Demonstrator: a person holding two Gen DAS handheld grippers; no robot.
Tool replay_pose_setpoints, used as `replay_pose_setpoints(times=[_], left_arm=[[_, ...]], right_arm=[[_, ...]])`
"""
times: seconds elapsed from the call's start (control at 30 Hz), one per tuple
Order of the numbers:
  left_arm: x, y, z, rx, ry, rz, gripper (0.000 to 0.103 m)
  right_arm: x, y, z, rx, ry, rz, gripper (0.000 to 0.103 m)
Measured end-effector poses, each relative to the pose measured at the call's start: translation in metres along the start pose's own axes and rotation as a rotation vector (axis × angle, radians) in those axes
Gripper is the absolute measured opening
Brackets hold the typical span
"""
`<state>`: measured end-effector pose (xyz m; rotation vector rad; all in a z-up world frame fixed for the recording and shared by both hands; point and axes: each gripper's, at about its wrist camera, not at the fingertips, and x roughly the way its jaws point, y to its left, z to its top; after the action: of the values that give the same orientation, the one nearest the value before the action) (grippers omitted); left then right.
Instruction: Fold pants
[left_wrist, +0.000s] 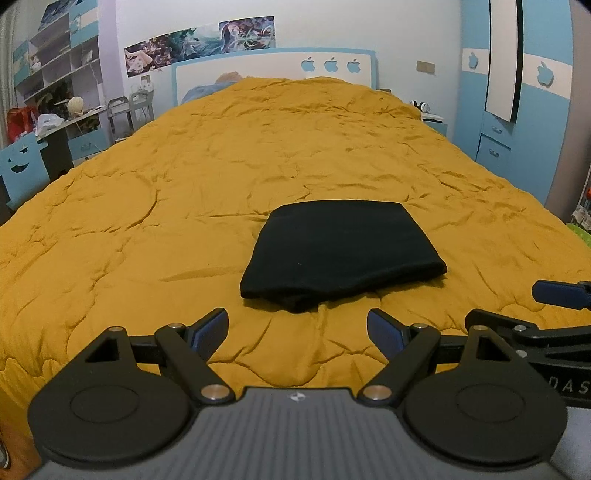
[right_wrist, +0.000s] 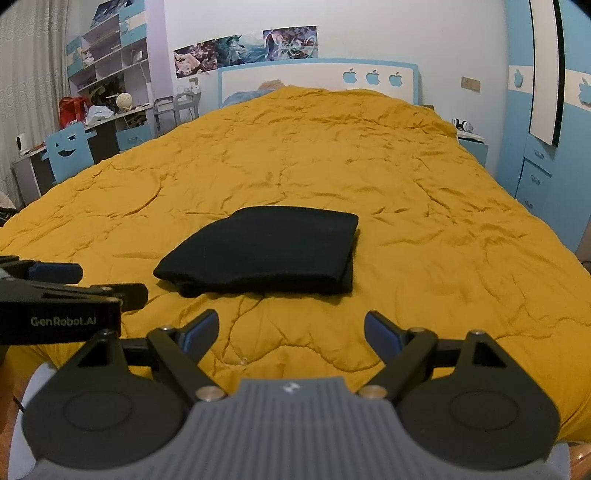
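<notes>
I have the black pants (left_wrist: 341, 251) folded into a compact stack, lying on the mustard quilt (left_wrist: 221, 166) of the bed, just ahead of both tools. My left tool (left_wrist: 297, 330) hangs over the quilt near the stack's front edge with its fingers spread apart and nothing between them. My right tool (right_wrist: 291, 330) sits the same way, fingers apart and empty. The fabric is so dark I can't count the layers, though the near edge looks doubled.
</notes>
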<state>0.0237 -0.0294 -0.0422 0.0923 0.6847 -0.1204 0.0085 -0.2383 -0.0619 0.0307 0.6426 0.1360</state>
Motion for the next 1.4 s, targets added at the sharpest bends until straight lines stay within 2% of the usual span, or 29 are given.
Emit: replay_pose_setpoints(times=[1.4], left_arm=[[0.0014, 0.0039, -0.0021, 0.001, 0.016, -0.005, 0.099]], right_arm=[[-0.0032, -0.0003, 0.0015, -0.004, 0.003, 0.0, 0.082]])
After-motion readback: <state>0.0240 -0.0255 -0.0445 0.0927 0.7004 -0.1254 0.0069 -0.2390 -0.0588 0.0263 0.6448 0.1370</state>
